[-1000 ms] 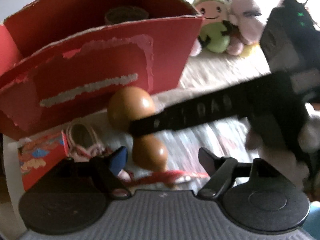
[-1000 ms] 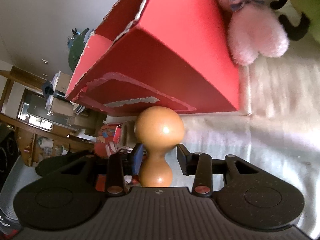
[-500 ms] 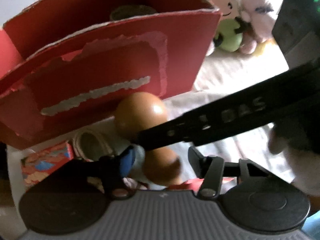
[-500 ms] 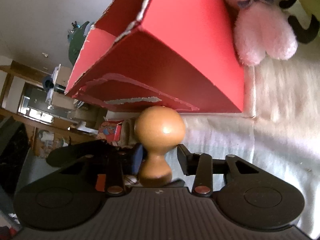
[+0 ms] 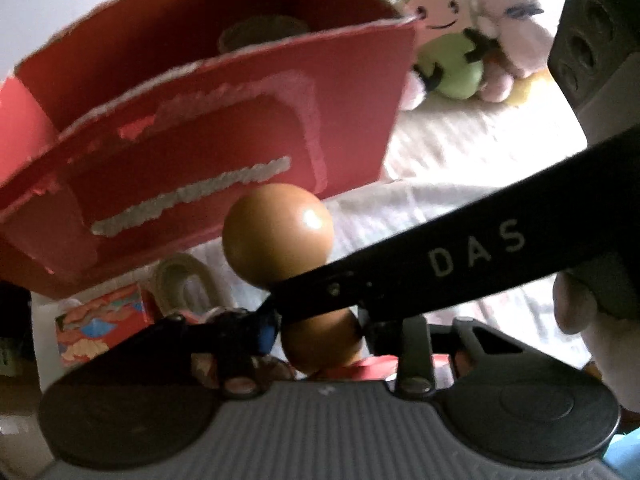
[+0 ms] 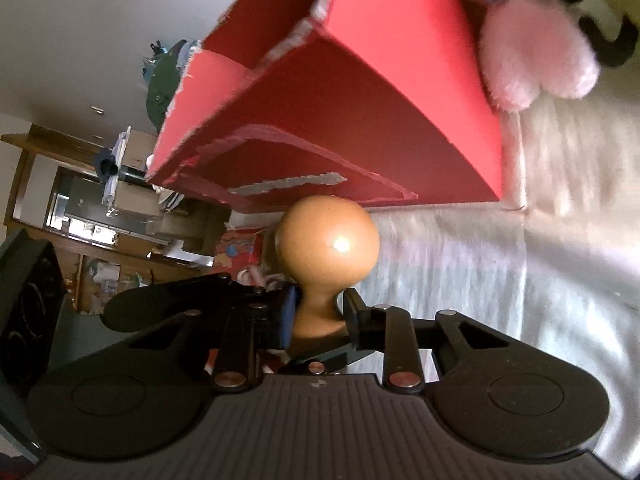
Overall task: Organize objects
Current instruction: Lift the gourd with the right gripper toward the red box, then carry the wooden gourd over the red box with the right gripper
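Note:
A brown wooden gourd [image 5: 278, 232] hangs upright in front of a torn red cardboard box [image 5: 200, 140]. My left gripper [image 5: 320, 328] has its fingers pressed on both sides of the gourd's lower bulb. The right gripper's black finger [image 5: 440, 264] crosses the gourd's waist from the right. In the right wrist view my right gripper [image 6: 320, 312] is shut on the waist of the gourd [image 6: 328, 248], whose round top points toward the red box [image 6: 380, 100]. A red strip shows under the gourd.
A green plush [image 5: 452, 64] and a pink plush [image 5: 512, 40] sit on the pale cloth right of the box. A small patterned red carton [image 5: 100, 324] and a white strappy shoe [image 5: 180, 280] lie left, below the box. A hand [image 5: 576, 312] holds the right gripper.
My left gripper moved up to the gourd and its fingers closed in on the lower bulb. The right gripper tightened on the waist. The gourd rose slightly toward the box.

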`<action>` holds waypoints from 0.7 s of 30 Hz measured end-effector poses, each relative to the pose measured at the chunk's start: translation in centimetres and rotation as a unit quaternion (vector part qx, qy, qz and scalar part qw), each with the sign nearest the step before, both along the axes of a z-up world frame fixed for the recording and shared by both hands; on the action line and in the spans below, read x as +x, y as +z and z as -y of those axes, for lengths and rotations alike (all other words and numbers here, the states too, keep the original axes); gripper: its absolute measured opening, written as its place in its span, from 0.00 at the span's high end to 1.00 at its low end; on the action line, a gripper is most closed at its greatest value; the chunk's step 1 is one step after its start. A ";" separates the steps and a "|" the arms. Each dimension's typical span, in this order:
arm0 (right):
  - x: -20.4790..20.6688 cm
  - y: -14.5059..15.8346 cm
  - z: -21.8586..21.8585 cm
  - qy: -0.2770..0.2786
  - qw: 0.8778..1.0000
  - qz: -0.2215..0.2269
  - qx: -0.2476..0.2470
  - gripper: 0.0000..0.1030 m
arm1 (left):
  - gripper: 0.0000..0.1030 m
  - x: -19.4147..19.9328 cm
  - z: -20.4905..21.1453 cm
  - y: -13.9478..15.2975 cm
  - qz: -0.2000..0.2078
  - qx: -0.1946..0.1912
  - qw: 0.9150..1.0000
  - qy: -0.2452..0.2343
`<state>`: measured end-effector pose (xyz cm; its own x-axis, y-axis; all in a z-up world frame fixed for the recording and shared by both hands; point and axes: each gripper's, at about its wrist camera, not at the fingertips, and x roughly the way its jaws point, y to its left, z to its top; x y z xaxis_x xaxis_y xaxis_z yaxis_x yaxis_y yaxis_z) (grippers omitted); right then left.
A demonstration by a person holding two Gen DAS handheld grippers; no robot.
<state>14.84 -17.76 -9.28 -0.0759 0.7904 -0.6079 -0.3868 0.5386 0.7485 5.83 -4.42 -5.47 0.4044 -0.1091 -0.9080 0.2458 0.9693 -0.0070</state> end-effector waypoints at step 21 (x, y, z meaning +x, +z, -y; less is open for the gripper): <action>-3.2 10.4 3.4 -0.038 0.969 0.244 0.015 0.72 | 0.64 -1.1 4.9 9.2 0.172 -0.002 0.985 -0.034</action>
<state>11.60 -21.20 1.10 0.2732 0.8007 -0.5332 -0.6592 0.5595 0.5024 4.75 -9.35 3.73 0.6790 -0.1499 -0.7187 0.2986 0.9507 0.0838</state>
